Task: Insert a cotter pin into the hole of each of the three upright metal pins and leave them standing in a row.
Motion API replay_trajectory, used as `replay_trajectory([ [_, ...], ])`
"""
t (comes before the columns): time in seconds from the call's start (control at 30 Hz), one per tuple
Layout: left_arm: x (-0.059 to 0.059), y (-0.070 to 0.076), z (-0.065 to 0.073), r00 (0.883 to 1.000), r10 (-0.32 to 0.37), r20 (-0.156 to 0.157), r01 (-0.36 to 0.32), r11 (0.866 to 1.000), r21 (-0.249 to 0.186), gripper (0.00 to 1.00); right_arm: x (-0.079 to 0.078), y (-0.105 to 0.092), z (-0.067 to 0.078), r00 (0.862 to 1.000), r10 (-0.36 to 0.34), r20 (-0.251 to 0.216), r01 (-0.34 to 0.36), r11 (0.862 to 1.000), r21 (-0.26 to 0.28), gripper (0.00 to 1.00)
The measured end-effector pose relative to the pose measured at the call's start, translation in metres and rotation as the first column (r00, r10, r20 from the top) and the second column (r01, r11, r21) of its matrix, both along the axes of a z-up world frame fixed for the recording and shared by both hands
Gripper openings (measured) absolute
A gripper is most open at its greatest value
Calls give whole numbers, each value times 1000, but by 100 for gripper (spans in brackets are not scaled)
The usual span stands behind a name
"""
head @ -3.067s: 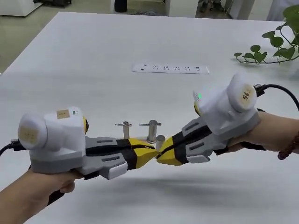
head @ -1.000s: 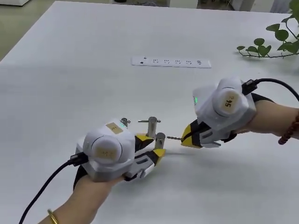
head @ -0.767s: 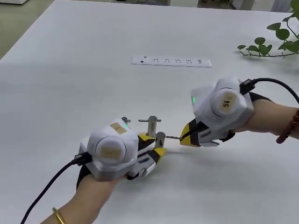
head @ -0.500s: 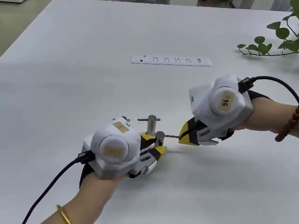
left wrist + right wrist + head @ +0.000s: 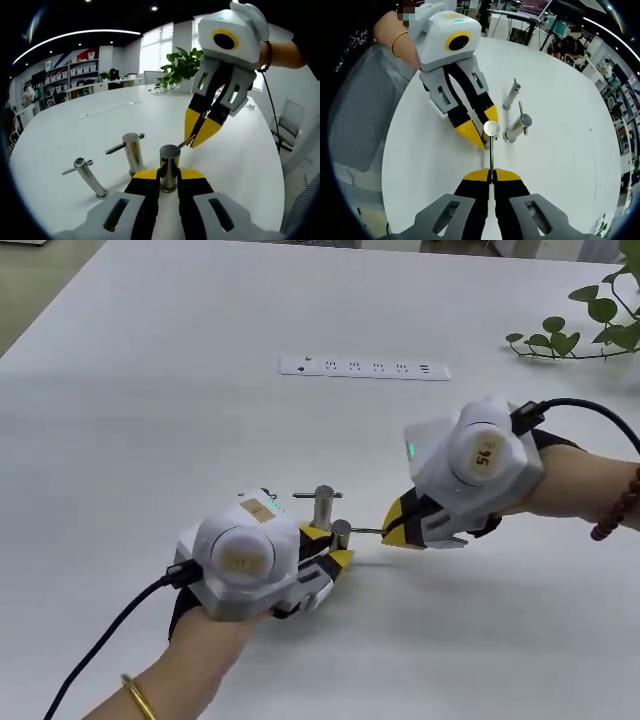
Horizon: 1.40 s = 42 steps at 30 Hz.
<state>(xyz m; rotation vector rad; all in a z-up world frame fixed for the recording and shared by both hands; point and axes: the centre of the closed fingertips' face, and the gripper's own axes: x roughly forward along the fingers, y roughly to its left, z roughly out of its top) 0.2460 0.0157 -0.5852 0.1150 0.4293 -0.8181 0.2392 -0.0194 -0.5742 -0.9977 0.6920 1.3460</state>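
In the head view, against 3.1 s ago, when both yellow tips crowded together at the near metal pin [image 5: 341, 533], the left gripper [image 5: 330, 546] has swung round to reach it from the near left. The right gripper [image 5: 388, 533] has drawn back to the right, and over the last 1 s it has crept only slightly left. The cotter pin [image 5: 366, 531] bridges the short gap between them, lying level above the table [image 5: 150, 390], its long axis running right to left with the free tip at the near metal pin's top. I judge this to be the last of 3 insertions, at the aiming stage. The middle metal pin [image 5: 323, 510] stands just beyond, and a power strip [image 5: 363, 367] lies far off. In the left gripper view the left gripper's jaws are clamped on the near metal pin's shaft, holding it upright with its long axis vertical. The cotter pin's tip meets the right side of its head; whether it has entered the hole I cannot tell. To the left, the middle metal pin carries a fitted cotter pin [image 5: 119, 146] and the far metal pin [image 5: 89, 175] another, so 2 look done. In the right gripper view the right gripper's jaws are pinched on the cotter pin's tail, and it points straight ahead along them at the near metal pin's head.
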Motion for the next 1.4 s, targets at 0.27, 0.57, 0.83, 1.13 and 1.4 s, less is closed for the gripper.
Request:
replay_trajectory([
  [0.27, 0, 0, 0, 1000, -28, 0, 28, 1000, 2, 10, 3, 0, 1, 1000, -5, 7, 5, 1000, 8, 0],
  [0.57, 0, -1, 0, 999, -52, 4, 52, 999, 5, 10, 0, 3, 5, 1000, -2, 6, 1, 1000, 24, 0],
  [0.83, 0, -1, 0, 997, -71, 7, 71, 997, 8, 10, 1, -2, 4, 1000, -17, 6, 17, 1000, 20, 0],
  [1.13, -1, -1, 0, 995, -100, 10, 100, 995, 5, 10, 0, -6, -1, 1000, -19, -5, 20, 1000, 13, 0],
  [1.4, -1, -2, 0, 992, -129, 10, 129, 992, 5, 10, -4, -3, -4, 1000, -17, -21, 18, 999, 32, 0],
])
